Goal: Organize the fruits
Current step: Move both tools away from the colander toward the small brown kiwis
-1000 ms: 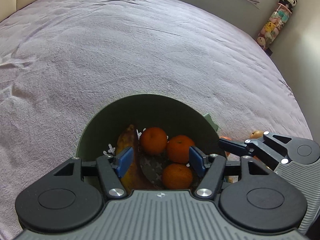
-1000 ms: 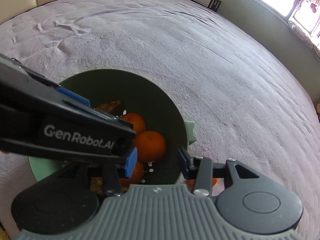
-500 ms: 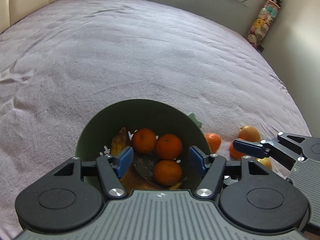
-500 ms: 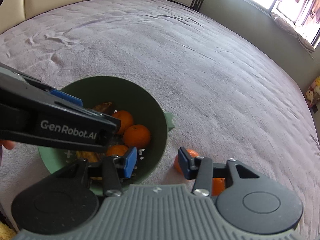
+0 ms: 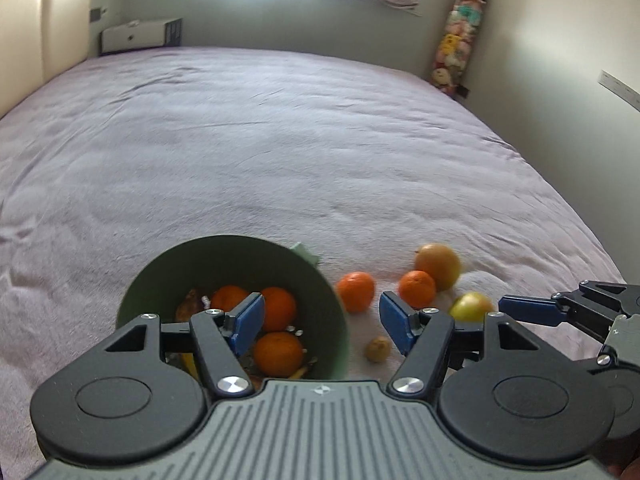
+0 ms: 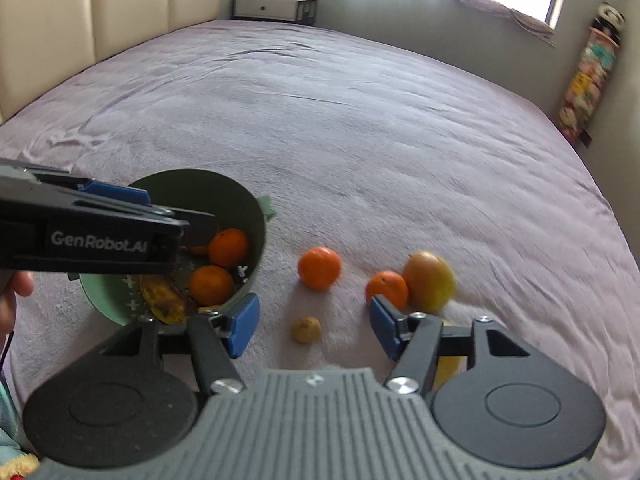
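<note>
A green bowl [image 5: 232, 256] on the bed holds three oranges [image 5: 278, 354] and a browned banana [image 6: 162, 300]. To its right lie two loose oranges [image 6: 319, 267] [image 6: 386, 289], a large yellow-orange fruit [image 6: 430, 280], a small brown fruit [image 6: 306, 330] and a yellow-green apple [image 5: 470, 306]. My left gripper [image 5: 322, 322] hovers over the bowl's right rim, its jaws opening with nothing between them. My right gripper [image 6: 314, 328] hangs above the small brown fruit, jaws also opening and holding nothing.
The mauve bed cover [image 5: 280, 140] stretches far beyond the fruit. A cream headboard [image 6: 100, 8], a white cabinet [image 6: 276, 8] and a column of soft toys [image 5: 460, 32] line the walls. A person's hand [image 6: 16, 292] shows at the left edge.
Both grippers have lifted and drawn back from the bowl. The right one has swung right over the loose fruit, and its jaws have widened. The left jaws spread slightly.
</note>
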Motion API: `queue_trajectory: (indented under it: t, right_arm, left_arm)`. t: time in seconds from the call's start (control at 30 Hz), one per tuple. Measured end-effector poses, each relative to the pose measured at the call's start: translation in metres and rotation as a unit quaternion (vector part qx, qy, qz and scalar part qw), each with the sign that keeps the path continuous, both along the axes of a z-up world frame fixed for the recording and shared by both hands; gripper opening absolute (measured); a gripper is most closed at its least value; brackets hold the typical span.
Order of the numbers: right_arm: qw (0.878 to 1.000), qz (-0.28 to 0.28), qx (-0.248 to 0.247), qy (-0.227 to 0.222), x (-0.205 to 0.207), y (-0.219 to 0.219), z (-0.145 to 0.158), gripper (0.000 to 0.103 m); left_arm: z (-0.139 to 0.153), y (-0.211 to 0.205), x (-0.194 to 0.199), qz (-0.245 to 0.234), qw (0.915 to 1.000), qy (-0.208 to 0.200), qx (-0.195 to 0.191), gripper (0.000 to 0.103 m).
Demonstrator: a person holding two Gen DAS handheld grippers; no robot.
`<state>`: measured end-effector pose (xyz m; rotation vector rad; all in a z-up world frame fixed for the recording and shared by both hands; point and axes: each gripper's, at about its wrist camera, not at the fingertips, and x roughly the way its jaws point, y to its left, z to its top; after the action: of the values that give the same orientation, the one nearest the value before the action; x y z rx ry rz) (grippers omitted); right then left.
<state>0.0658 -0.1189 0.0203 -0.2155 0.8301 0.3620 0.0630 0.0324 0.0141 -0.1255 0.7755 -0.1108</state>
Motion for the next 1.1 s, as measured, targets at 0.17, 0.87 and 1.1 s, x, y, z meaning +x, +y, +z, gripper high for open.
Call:
queue_trajectory:
  t: [0.17, 0.87, 1.1]
  right_arm:
    - [0.998, -0.056, 0.02, 0.014, -0.011, -0.027, -0.009, 0.063]
    - [0.979, -0.148, 0.066, 0.125, -0.015, -0.076, -0.084, 0.055]
    - [0.975, -0.14, 0.095, 0.143, -0.007, -0.079, -0.095, 0.042]
  left_arm:
    - [0.0, -0.016, -0.007, -0.026, 0.9997, -0.006, -0.001, 0.077]
    - [-0.047, -0.056, -0.015, -0.134, 0.9901, 0.015, 0.04, 0.072]
    - [-0.056, -0.064, -0.012, -0.174, 0.9833, 0.027, 0.045, 0.064]
